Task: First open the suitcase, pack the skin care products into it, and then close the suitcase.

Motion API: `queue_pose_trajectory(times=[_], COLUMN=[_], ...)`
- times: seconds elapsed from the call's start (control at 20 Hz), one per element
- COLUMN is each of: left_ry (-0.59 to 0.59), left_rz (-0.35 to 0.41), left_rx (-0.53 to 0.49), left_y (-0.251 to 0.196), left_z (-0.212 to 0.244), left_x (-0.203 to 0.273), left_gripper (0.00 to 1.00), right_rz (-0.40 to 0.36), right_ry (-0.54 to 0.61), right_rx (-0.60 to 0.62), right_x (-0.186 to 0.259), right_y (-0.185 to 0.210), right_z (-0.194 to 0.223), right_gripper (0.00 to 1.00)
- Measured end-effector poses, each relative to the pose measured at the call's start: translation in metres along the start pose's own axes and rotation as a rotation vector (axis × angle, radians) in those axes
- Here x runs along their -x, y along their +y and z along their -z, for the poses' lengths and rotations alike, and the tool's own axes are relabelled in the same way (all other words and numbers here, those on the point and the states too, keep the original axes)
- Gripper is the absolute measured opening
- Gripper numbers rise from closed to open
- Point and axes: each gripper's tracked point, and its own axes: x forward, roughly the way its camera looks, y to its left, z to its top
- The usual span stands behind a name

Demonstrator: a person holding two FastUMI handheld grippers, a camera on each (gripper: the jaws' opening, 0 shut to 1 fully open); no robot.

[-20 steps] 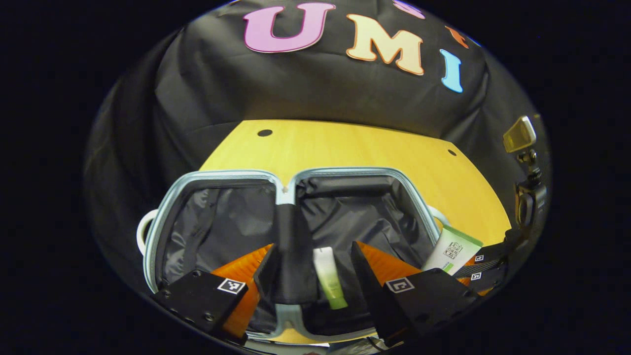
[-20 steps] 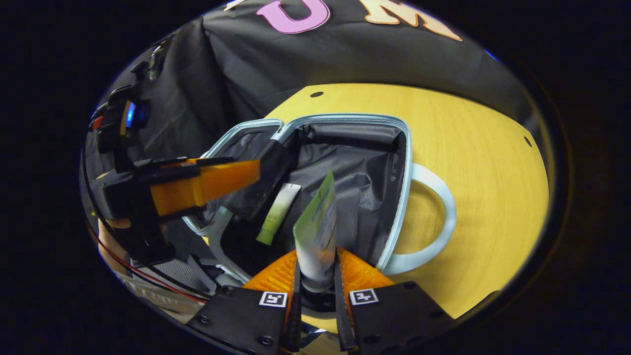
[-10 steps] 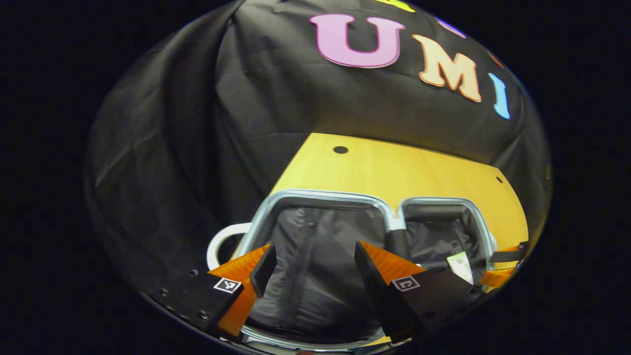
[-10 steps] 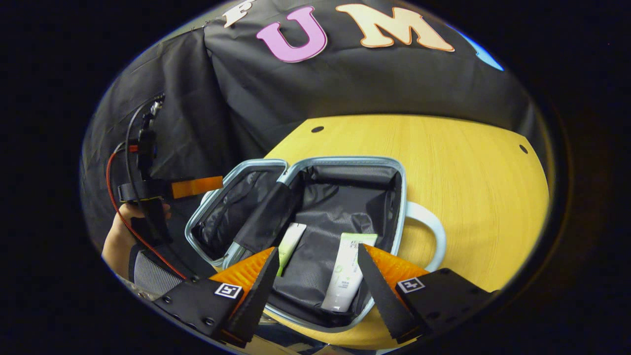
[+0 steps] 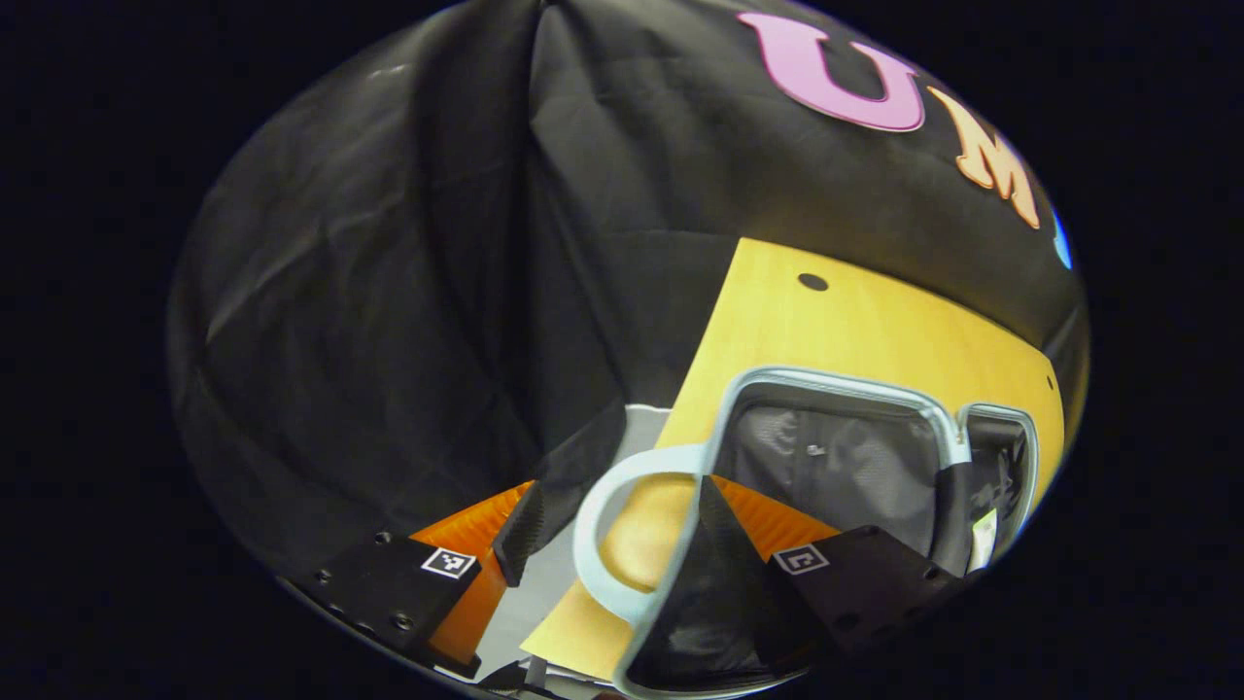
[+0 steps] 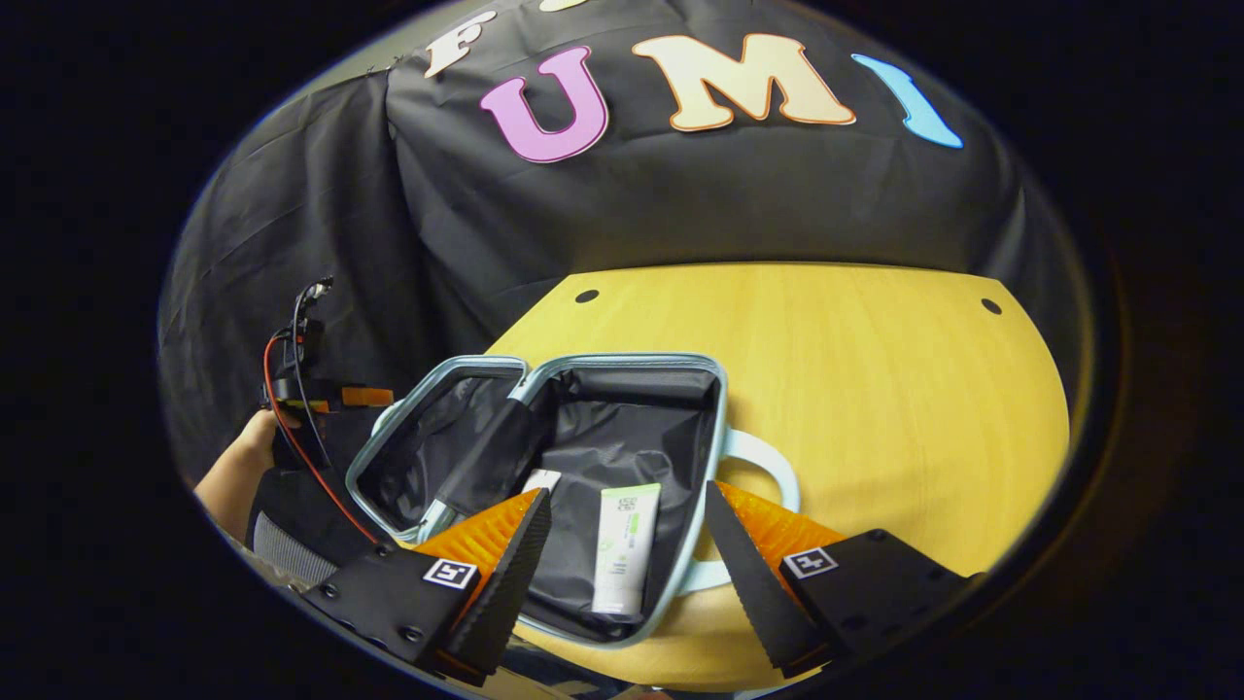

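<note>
The suitcase (image 6: 721, 428) lies open on the yellow table, pale blue rim, dark lining, both halves flat. A white and green tube (image 6: 622, 549) rests in its right half. A second tube (image 6: 541, 479) lies beside it, partly hidden by my finger. My right gripper (image 6: 627, 506) hovers open above the near edge of that half, holding nothing. My left gripper (image 5: 614, 510) is open too, over the white handle (image 5: 593, 525) at the left half's outer side. From there the suitcase rim (image 5: 836, 379) runs off to the right. In the right gripper view the left gripper (image 6: 335, 397) sits left of the case.
The wooden table (image 6: 855, 369) stretches wide to the right and behind the suitcase, with small holes near its back corners. A second white handle (image 6: 768, 467) sticks out on the case's right side. A hand (image 6: 238, 462) with a red cable holds the left gripper.
My right gripper let go of the white and green tube, which now lies in the right half, and drew back. My left gripper swung left, from over the case's middle to its left handle.
</note>
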Motion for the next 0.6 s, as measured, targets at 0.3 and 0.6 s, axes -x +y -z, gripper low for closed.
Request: queue_pose_trajectory(times=[0.3,0.6], left_ry=[0.118,0.194], left_rz=[0.046,0.087], left_rx=[0.11,0.147], left_y=[0.026,0.032], left_z=[0.017,0.032], left_x=[-0.034,-0.049], left_gripper=[0.88,0.59], right_rz=[0.057,0.077], right_ry=[-0.001,-0.013], right_rx=[-0.024,-0.022], right_x=[0.006,0.013], right_y=[-0.024,-0.033], right_z=[0.001,0.0], right_gripper=[0.98,0.98])
